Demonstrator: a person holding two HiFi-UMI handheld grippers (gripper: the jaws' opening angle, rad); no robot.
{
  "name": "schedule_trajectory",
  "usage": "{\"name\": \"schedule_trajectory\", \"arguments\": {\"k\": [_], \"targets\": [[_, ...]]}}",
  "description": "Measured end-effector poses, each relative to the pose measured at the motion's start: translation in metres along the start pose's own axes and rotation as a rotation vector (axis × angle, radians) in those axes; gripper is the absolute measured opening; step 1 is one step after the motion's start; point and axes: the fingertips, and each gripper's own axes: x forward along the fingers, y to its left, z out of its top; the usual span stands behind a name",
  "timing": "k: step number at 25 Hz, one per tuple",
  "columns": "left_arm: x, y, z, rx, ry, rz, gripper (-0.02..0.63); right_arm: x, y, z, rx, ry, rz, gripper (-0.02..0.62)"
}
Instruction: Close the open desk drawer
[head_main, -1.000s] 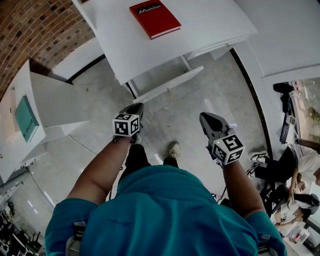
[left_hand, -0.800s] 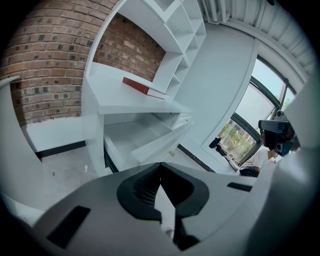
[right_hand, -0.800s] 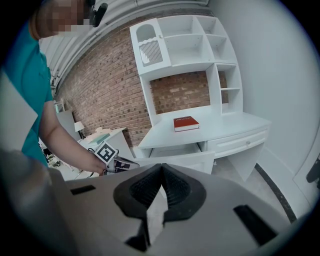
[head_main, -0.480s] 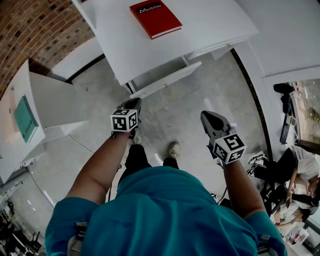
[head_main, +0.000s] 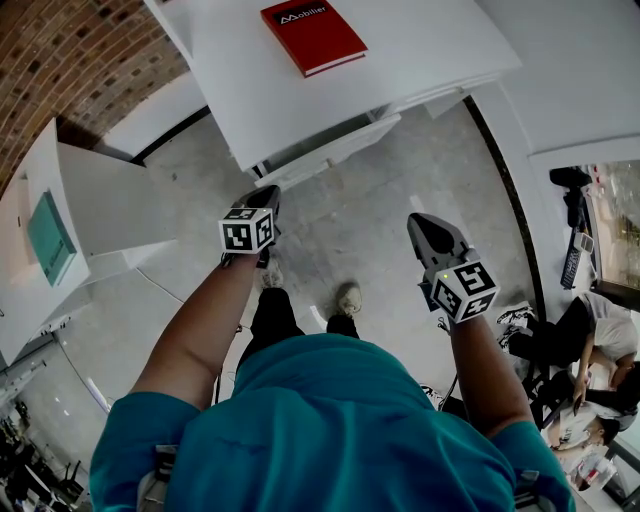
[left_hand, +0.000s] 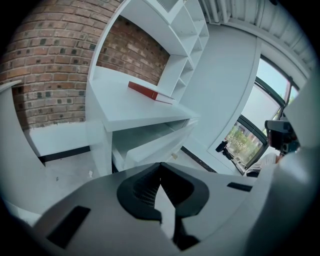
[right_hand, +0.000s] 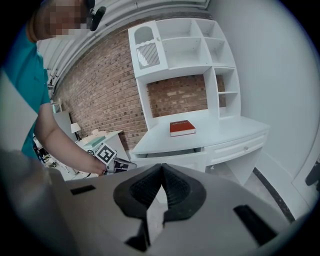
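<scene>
The white desk (head_main: 420, 50) carries a red book (head_main: 313, 35). Under its top, a white drawer (head_main: 335, 150) stands slightly open. My left gripper (head_main: 268, 193) is shut, and its tip is at the left end of the drawer front; I cannot tell whether it touches. In the left gripper view the shut jaws of this gripper (left_hand: 160, 166) point at the drawer (left_hand: 150, 146), with the red book (left_hand: 150, 92) above it. My right gripper (head_main: 418, 222) is shut and empty, held back over the floor. In its own view the right gripper (right_hand: 161, 167) faces the drawer (right_hand: 172, 151).
A second white desk (head_main: 110, 210) with a teal item (head_main: 50, 235) stands at the left, against a brick wall (head_main: 70, 60). White hutch shelves (right_hand: 185, 50) rise above the desk. People sit at the far right (head_main: 600, 330). My shoe (head_main: 348, 298) is on the grey floor.
The drawer has slid in toward the desk, from well out to only slightly open. My left gripper has moved forward with its front. The right gripper has shifted only slightly.
</scene>
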Motion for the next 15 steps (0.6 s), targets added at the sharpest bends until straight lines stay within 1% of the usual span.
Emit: {"name": "schedule_trajectory", "arguments": {"k": [7, 15], "targets": [[0.010, 0.003, 0.008, -0.013, -0.011, 0.007, 0.015, 0.001, -0.003, -0.001, -0.003, 0.005, 0.000, 0.021], [0.020, 0.006, 0.018, -0.005, -0.021, 0.019, 0.015, 0.000, -0.009, -0.002, 0.002, 0.011, -0.006, 0.021]]}}
